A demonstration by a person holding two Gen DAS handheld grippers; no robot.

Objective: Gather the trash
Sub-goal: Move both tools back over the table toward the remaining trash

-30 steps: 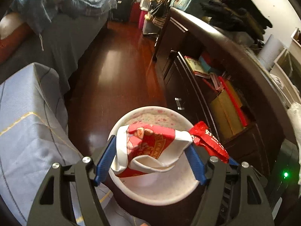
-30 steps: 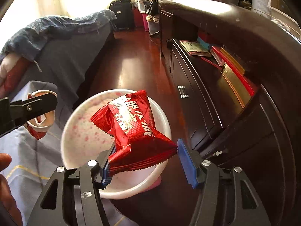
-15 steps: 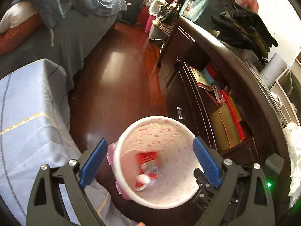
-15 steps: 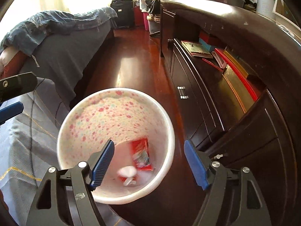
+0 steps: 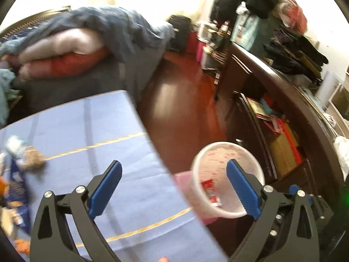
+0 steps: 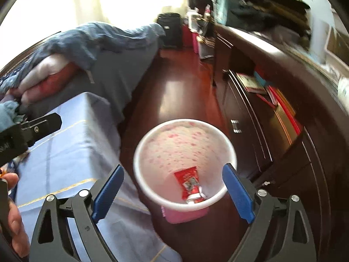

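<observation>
A white trash bin with pink dots [image 6: 185, 150] stands on the floor beside the blue-clothed table; it also shows in the left wrist view [image 5: 220, 157]. Red wrappers [image 6: 188, 182] lie at its bottom, also seen in the left wrist view [image 5: 210, 191]. My right gripper [image 6: 173, 193] is open and empty above the bin. My left gripper [image 5: 174, 187] is open and empty, over the table's right edge, left of the bin. More trash [image 5: 19, 168] lies on the cloth at the far left, blurred.
The table has a blue cloth with yellow lines [image 5: 98, 144]. A dark wooden dresser [image 6: 272, 113] with books runs along the right. A bed with blue bedding [image 6: 104, 43] lies behind. Red-brown floor [image 6: 181, 96] runs between them.
Both grippers opened and dropped their wrappers into the bin. Since then the left gripper has swung left over the table, and the right has pulled back slightly.
</observation>
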